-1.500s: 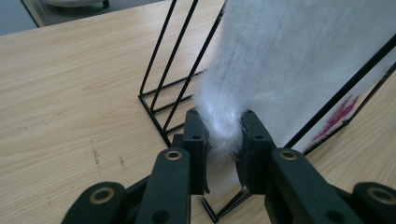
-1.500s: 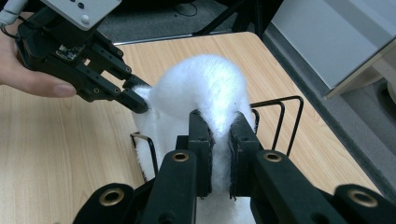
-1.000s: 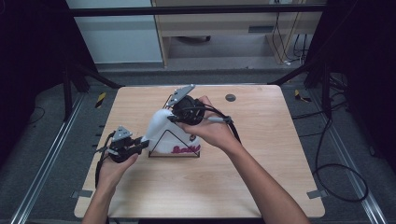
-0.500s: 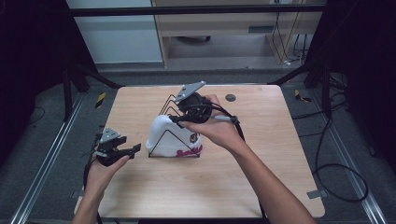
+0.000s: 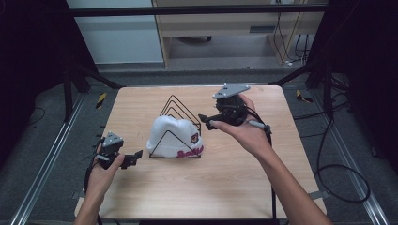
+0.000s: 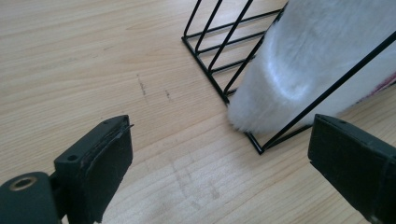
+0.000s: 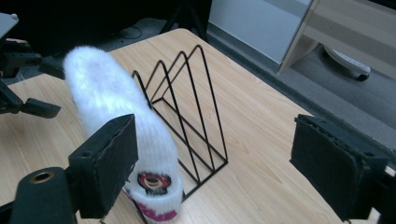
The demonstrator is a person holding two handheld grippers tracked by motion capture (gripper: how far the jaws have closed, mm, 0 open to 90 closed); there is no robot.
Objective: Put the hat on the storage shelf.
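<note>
A light wooden tabletop (image 5: 197, 187) with a pale grain fills the middle of the high view, its surface scuffed with a few faint dark marks visible in the left gripper view. Around it lies grey floor, with metal rails running along both sides, black cables (image 5: 338, 154) trailing to the right, and yellow-and-black tape pieces (image 5: 100, 100) near the far corners. Beyond the far edge stand a pale cabinet front (image 5: 112, 33) and a beige shelf unit (image 5: 234, 18); the sides of the room are dark.

Near the tabletop's centre stands a black wire rack (image 5: 176, 126) of triangular dividers. A white fluffy hat (image 5: 171, 136) with a red-lettered band sits upright in its nearest slot, its base resting on the tabletop.

The left gripper (image 5: 133, 158) is held low at the tabletop's left side, just beside the rack's corner, its jaws spread wide and holding nothing. The right gripper (image 5: 206, 120) is held above the tabletop to the right of the rack, jaws likewise spread apart and empty, pointing toward the hat.
</note>
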